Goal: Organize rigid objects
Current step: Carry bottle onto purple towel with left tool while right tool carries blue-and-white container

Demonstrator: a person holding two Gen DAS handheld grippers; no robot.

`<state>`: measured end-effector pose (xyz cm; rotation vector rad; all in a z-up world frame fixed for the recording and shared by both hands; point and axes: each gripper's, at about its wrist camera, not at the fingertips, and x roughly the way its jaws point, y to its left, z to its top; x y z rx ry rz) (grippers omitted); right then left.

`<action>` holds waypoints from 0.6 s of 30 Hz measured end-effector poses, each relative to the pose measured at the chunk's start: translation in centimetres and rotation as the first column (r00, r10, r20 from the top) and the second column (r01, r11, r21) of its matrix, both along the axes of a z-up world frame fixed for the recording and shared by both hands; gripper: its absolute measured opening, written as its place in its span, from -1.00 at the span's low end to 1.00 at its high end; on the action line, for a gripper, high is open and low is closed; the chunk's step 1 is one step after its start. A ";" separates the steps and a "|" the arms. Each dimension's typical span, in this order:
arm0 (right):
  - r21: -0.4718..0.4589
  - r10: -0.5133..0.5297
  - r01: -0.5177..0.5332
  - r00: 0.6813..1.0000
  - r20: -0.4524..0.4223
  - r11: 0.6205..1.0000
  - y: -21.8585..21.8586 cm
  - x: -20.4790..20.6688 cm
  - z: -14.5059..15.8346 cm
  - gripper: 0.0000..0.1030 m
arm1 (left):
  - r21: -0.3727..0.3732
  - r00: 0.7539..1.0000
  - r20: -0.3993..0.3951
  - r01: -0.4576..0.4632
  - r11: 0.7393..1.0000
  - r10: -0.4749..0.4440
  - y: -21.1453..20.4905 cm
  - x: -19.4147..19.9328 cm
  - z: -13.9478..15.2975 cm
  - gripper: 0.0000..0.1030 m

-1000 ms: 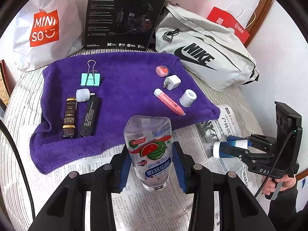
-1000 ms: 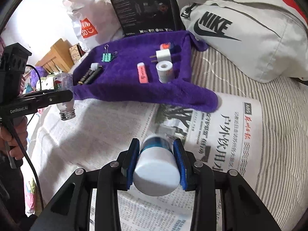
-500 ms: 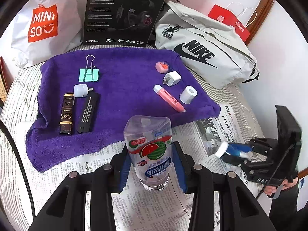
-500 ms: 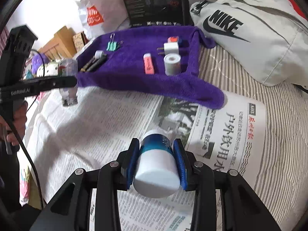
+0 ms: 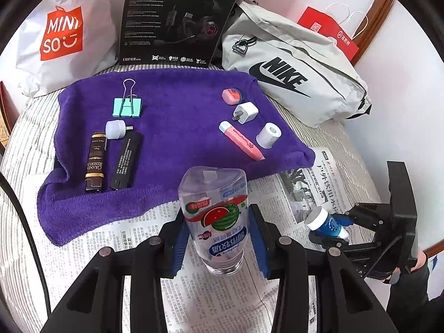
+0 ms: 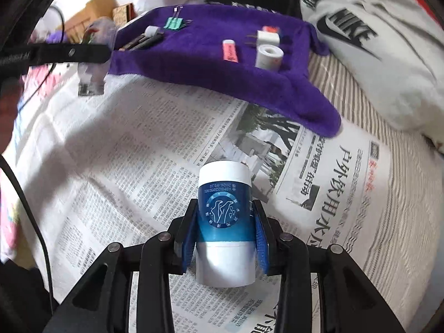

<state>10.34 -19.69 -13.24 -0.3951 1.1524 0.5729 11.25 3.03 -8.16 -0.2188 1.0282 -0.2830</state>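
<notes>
Item one: clear plastic bottle with a watermelon label point(image 5: 215, 219), capless and held neck-down, clamped across its body by the left gripper point(image 5: 217, 242) above the spread newspaper point(image 5: 194, 299); apparently empty, so likely light, with thin walls that may flex and a glossy label that may slip, best held across the labelled middle as now. Item two: white-and-blue cylindrical tube with a white cap point(image 6: 224, 222), clamped across its blue band by the right gripper point(image 6: 224, 238), tilted cap-down over the same newspaper; judged stiff, light and smooth, prone to rolling if laid on its side. Destination stock: purple towel point(image 5: 177, 102) on the striped bed point(image 5: 30, 127), carrying a mint binder clip point(image 5: 127, 105), a small white plug lamp point(image 5: 116, 129), a brown-and-gold lighter-shaped stick point(image 5: 95, 163) and a black flat stick point(image 5: 126, 162) on its left part; a pink round eraser point(image 5: 231, 95), a white charger cube point(image 5: 246, 112), a pink tube point(image 5: 240, 144) and a white tape roll point(image 5: 268, 135) on its right part. Open room: the towel's centre strip and near edge lie bare. Edges: towel's near hem is rumpled; a grey Nike bag point(image 5: 294, 75) crowds the right side, the black box point(image 5: 180, 19) the rear.
</notes>
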 end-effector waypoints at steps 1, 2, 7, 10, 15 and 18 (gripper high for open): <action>0.013 -0.006 0.006 1.000 -0.008 1.000 -0.2 0.1 0.0 -0.30 | 0.002 1.000 -0.002 0.000 1.000 0.000 0.0 0.0 -0.1 -0.25; 0.024 -0.011 0.012 1.000 -0.014 1.000 -0.4 0.2 0.0 -0.30 | 0.004 1.000 -0.004 0.001 1.000 -0.001 0.0 -0.1 -0.1 -0.25; 0.064 -0.038 0.039 0.999 -0.017 0.997 -1.2 0.7 0.6 -0.30 | -0.003 1.000 0.003 0.001 1.000 -0.001 0.1 -0.2 -0.1 -0.25; 0.118 -0.048 0.051 0.998 -0.027 0.992 -1.5 0.8 1.4 -0.30 | -0.001 1.000 0.004 -0.002 1.000 0.002 0.3 0.0 -0.1 -0.24; 0.185 -0.050 0.053 0.998 -0.023 0.981 -1.2 1.7 3.1 -0.30 | -0.014 1.000 0.002 -0.017 1.000 0.017 1.2 0.4 0.0 -0.24; 0.214 -0.053 0.055 0.999 -0.012 0.975 -1.0 2.4 4.2 -0.30 | -0.019 1.000 0.001 -0.030 0.999 0.030 1.9 0.9 0.2 -0.24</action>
